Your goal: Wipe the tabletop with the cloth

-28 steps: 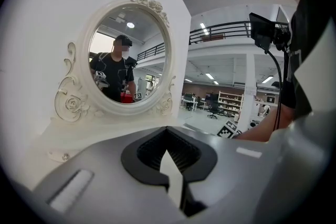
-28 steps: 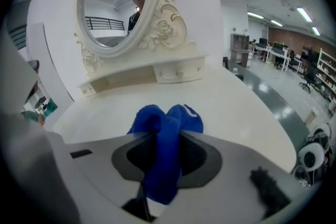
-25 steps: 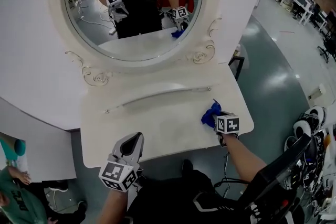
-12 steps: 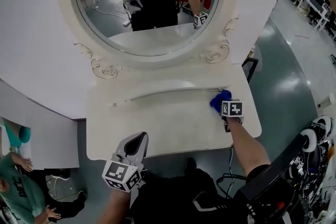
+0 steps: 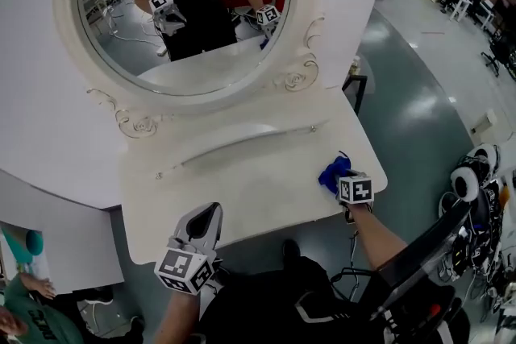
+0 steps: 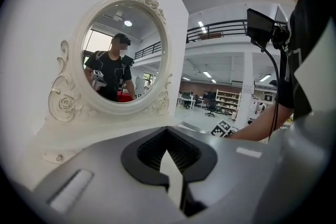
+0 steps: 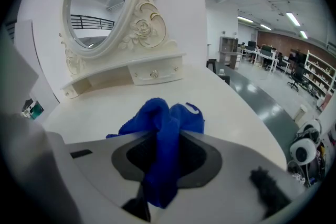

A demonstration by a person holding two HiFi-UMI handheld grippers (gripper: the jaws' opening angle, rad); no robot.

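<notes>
The right hand-held gripper [image 5: 339, 181] clamps the blue cloth [image 5: 330, 172] at the bench's [image 5: 242, 185] right edge; the left hand-held gripper [image 5: 210, 212], jaws together, is over its front edge.

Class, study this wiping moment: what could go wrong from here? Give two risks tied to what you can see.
1. The blue cloth is bunched in the right gripper, so it may wipe only a narrow strip.
2. It sits near the right front edge of the tabletop; an outward sweep might carry it off.
</notes>
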